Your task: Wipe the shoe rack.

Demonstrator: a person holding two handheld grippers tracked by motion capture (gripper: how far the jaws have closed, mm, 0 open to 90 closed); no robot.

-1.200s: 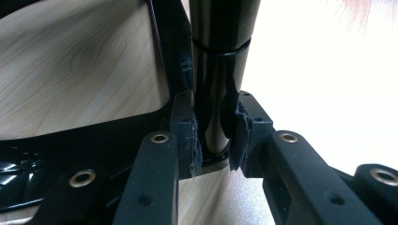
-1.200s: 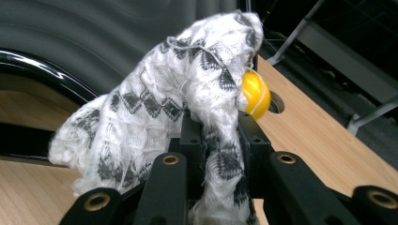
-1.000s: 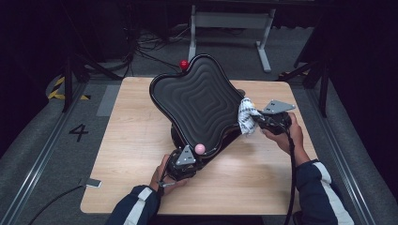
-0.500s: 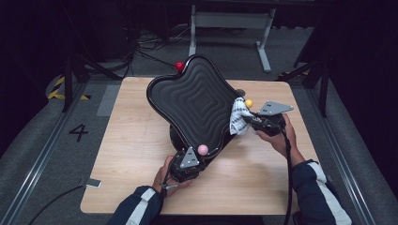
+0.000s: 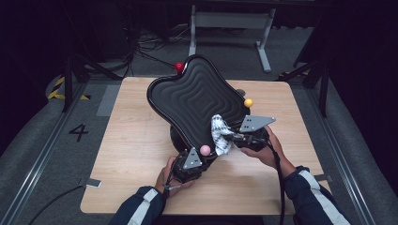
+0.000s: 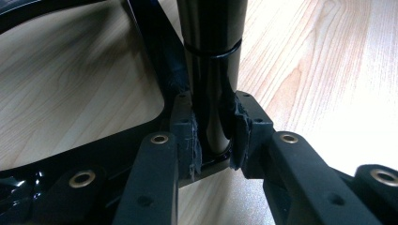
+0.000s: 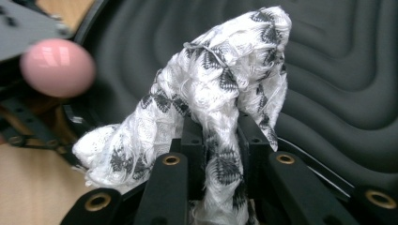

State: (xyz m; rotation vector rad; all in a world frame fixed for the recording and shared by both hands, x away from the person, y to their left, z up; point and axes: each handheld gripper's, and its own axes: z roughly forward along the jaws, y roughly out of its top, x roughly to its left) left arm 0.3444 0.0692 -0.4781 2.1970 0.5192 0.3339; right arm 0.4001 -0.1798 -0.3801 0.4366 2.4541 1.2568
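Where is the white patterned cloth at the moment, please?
In the high view, the cloth is clamped in the right gripper and pressed against the lower right edge of the tilted black ribbed tray, near the pink ball.

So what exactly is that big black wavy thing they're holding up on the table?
It is a black seat with a glossy rim and a matte, ripple-ridged face, lobed like a rounded cross. It stands tilted on edge on the wooden table. The left gripper clamps its glossy black post; the right gripper presses a white patterned cloth against its ridged face.

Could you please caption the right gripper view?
Right gripper clamps a patterned white cloth against the ridged black tray.
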